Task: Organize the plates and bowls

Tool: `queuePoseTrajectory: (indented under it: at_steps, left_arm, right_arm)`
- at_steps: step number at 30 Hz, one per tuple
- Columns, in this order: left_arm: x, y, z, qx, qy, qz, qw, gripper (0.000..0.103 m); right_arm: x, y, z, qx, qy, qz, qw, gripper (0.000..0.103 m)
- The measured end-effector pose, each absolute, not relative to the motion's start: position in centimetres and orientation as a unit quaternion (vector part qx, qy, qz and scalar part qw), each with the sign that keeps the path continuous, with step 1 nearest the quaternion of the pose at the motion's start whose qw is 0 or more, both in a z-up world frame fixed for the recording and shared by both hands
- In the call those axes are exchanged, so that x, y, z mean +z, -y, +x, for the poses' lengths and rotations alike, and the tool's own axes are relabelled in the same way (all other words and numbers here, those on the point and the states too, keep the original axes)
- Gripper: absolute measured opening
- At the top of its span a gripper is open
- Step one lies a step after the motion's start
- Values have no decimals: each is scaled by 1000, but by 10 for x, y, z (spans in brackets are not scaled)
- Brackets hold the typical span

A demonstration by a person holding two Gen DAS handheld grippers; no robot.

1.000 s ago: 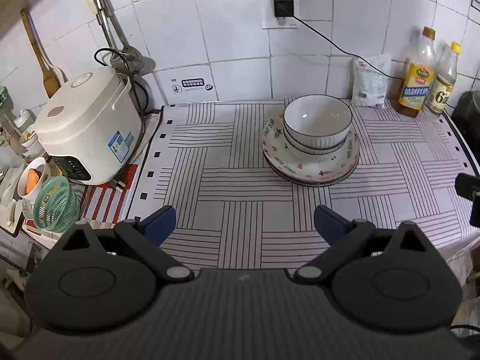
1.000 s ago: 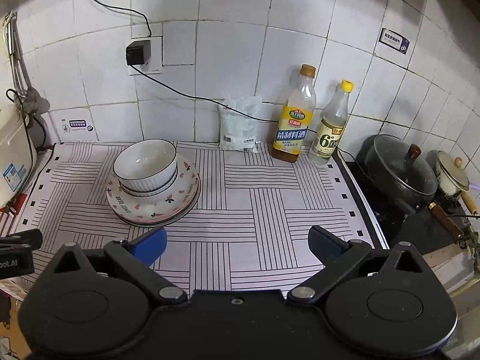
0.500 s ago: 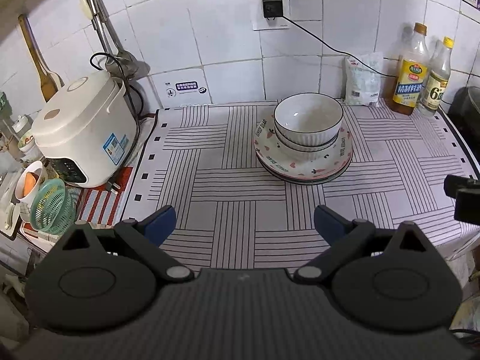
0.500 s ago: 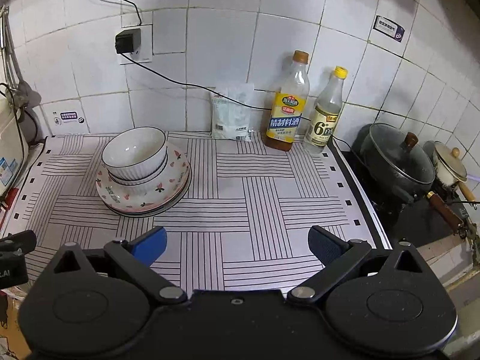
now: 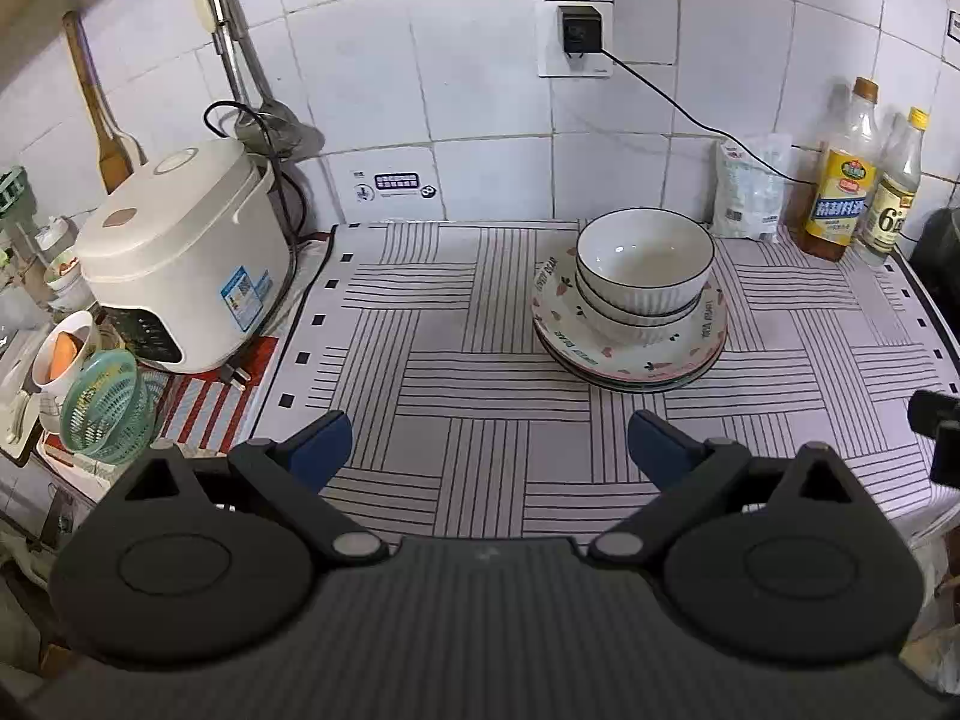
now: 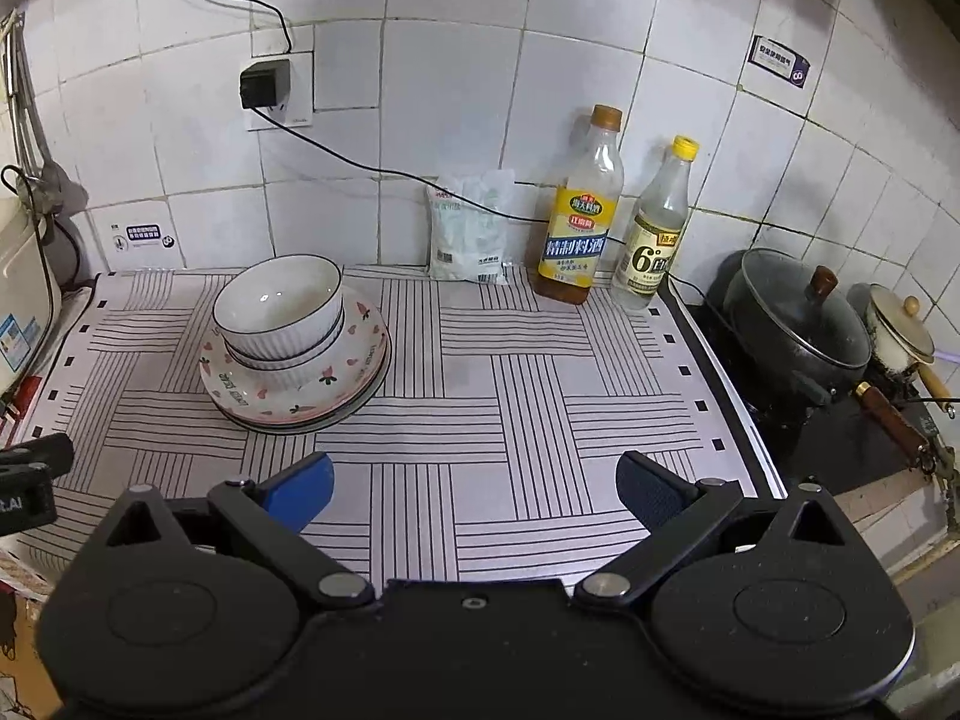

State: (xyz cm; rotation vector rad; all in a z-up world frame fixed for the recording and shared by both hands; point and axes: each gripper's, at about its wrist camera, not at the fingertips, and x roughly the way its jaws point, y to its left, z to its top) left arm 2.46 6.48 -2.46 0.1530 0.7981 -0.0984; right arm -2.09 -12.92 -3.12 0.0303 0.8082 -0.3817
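Two white ribbed bowls (image 5: pixel 645 267) sit nested on a stack of patterned plates (image 5: pixel 630 354) on the striped counter mat. The same bowls (image 6: pixel 279 312) and plates (image 6: pixel 294 390) show at the left in the right wrist view. My left gripper (image 5: pixel 489 450) is open and empty, held back near the front edge of the counter, short of the stack. My right gripper (image 6: pixel 474 486) is open and empty, also near the front edge, to the right of the stack.
A white rice cooker (image 5: pixel 180 258) and a green basket (image 5: pixel 108 405) stand at the left. A salt bag (image 6: pixel 471 228), two bottles (image 6: pixel 579 210) and a wall socket with cable (image 6: pixel 267 84) are at the back. A dark pot (image 6: pixel 792 318) sits on the stove at the right.
Both grippers have drawn back a little from the wall and the view has shifted slightly. The bowls and plates have not moved. Both grippers stay open.
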Motion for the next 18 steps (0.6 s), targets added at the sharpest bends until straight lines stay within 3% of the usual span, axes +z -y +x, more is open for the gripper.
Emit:
queuePoseTrajectory:
  at_steps: [18]
  left_arm:
    - [-23,-64,21,-38,-376,76,923,100]
  right_arm:
    - [-38,132,-19,-184,-399,14,898,102]
